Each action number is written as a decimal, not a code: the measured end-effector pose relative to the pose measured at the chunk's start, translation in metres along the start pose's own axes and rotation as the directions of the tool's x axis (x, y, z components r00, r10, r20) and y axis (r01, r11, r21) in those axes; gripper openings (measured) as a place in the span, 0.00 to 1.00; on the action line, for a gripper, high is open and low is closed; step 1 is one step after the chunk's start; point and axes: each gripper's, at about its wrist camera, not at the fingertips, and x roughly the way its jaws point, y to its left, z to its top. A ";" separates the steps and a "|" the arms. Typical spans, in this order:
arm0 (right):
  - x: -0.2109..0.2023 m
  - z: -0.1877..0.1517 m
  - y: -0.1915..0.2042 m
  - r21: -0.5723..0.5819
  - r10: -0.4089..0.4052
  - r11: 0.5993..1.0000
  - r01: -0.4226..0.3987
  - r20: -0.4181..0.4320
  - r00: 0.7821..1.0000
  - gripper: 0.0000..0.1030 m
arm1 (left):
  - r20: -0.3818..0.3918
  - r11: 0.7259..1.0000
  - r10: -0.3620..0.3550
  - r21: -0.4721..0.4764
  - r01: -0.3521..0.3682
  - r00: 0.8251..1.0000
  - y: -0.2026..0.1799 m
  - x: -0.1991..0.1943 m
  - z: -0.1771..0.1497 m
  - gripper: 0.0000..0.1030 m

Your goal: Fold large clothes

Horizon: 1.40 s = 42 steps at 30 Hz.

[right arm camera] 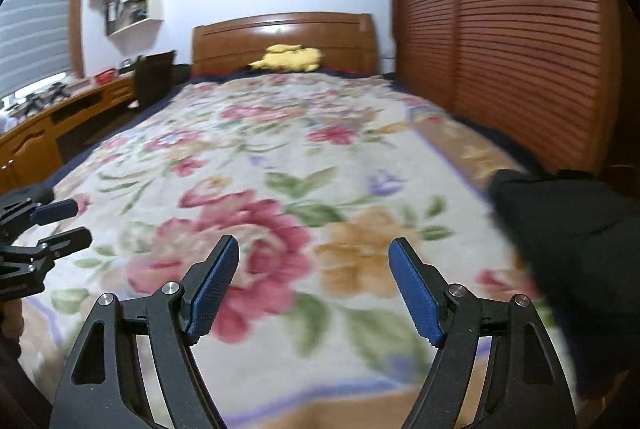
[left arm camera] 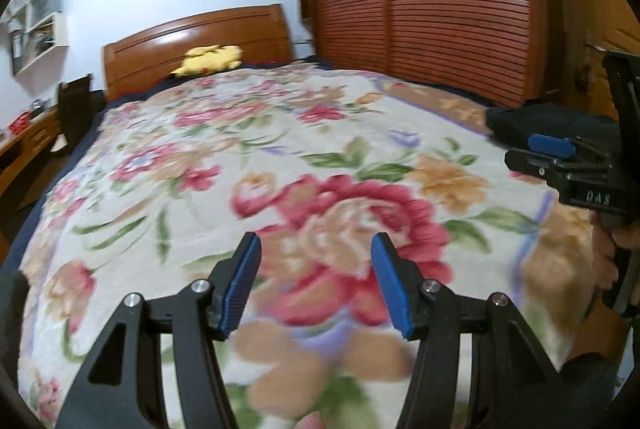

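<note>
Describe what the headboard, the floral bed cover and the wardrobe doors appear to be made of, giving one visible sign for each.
Headboard: probably varnished wood; reddish-brown, with a glossy highlight along its curved top.
Floral bed cover: seems a soft, plush fabric, perhaps fleece; matt, with fuzzy-edged printed flowers, though blur adds to that.
Wardrobe doors: likely wood in a similar reddish-brown, with horizontal louvre slats and a dull sheen.

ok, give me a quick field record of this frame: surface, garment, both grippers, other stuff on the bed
surface: bed with floral blanket
garment: dark garment lying at the bed's right edge, beside the louvered wardrobe
left gripper: open, nothing between the pads, over the blanket
right gripper: open, nothing held, garment to its right
other: yellow plush toy at the headboard
image quality: motion blur in both views
</note>
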 end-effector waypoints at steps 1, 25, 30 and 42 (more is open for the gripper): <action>0.007 -0.001 0.012 -0.001 0.013 1.000 -0.013 -0.002 1.000 0.77 | 0.001 1.000 0.022 -0.006 -0.022 1.000 0.009 0.000 -0.005 0.55; 0.053 -0.002 0.125 -0.055 0.142 0.989 -0.137 0.097 0.985 0.77 | 0.094 0.954 0.221 -0.226 -0.195 0.971 0.107 -0.020 -0.043 0.55; 0.052 -0.002 0.137 -0.075 0.133 0.989 -0.124 0.134 0.982 0.77 | 0.101 0.948 0.257 -0.218 -0.230 0.961 0.112 -0.024 -0.047 0.55; 0.053 -0.005 0.137 -0.066 0.133 0.990 -0.125 0.138 0.981 0.77 | 0.097 0.939 0.277 -0.239 -0.248 0.956 0.121 -0.023 -0.056 0.55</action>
